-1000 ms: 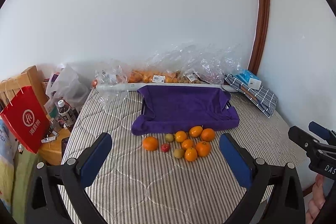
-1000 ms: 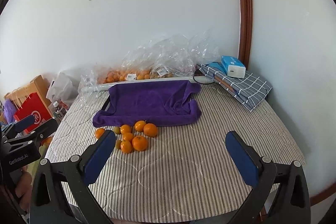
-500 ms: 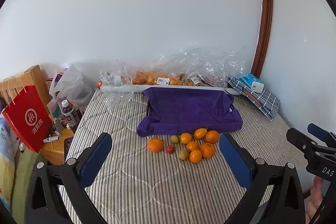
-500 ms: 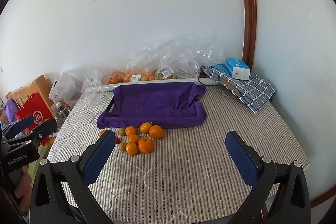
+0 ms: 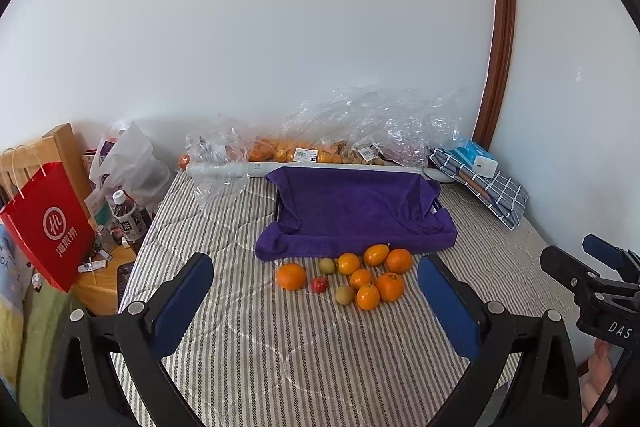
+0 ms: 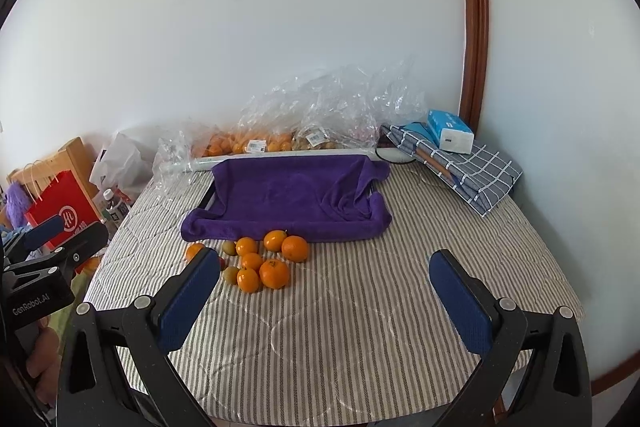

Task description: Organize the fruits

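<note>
Fruits lie clustered on the striped mattress, just before the purple towel; crinkled plastic bags line the wall behind; left gripper and right gripper hover spread wide, empty, nothing between them and the pile.

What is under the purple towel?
The purple towel drapes over a dark-edged tray or frame, whose edge shows at its left side. What lies beneath is hidden. No fruit sits on top.

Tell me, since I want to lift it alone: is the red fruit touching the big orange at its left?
Apart. The left wrist view shows a strip of striped cover between the red fruit and the big orange.
</note>
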`<action>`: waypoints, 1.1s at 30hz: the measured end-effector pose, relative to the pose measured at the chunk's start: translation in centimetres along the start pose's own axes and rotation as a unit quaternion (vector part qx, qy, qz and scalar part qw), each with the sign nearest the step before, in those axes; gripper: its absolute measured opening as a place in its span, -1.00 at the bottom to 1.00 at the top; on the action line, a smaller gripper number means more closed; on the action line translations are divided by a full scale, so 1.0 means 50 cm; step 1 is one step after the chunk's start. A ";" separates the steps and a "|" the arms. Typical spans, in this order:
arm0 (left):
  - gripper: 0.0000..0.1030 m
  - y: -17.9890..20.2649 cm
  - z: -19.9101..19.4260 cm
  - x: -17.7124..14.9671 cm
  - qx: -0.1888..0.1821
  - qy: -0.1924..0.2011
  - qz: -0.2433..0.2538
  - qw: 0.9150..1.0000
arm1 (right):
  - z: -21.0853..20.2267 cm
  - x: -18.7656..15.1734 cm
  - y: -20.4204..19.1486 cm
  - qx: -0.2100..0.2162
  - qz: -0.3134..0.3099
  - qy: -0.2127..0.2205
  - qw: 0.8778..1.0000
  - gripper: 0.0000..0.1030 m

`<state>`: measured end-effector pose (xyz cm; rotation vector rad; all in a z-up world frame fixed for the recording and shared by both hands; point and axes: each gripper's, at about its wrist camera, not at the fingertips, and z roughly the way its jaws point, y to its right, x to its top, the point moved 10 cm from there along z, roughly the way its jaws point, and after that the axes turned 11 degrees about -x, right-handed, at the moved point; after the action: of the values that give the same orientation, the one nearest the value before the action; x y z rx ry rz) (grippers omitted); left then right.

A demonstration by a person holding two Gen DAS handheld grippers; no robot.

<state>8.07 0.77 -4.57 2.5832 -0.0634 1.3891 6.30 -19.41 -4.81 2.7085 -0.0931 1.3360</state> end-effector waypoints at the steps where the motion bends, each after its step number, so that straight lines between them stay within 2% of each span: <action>1: 1.00 -0.001 0.001 0.001 0.000 0.001 -0.001 1.000 | -0.001 0.000 0.000 -0.002 -0.003 0.002 1.000 1.00; 18: 1.00 -0.007 0.016 0.006 -0.005 0.006 -0.005 1.000 | 0.027 0.004 0.030 -0.025 0.028 -0.008 0.999 1.00; 24: 0.99 -0.017 0.034 0.009 -0.003 0.006 -0.008 1.000 | 0.029 0.015 0.039 -0.026 0.034 0.016 0.999 1.00; 33: 0.99 -0.039 0.073 0.008 -0.004 0.002 -0.013 1.000 | 0.056 0.024 0.002 0.021 0.027 0.039 0.999 1.00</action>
<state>11.52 1.97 -6.51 2.5648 -0.0342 1.3831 9.20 -19.91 -5.54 2.7024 -0.1328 1.4739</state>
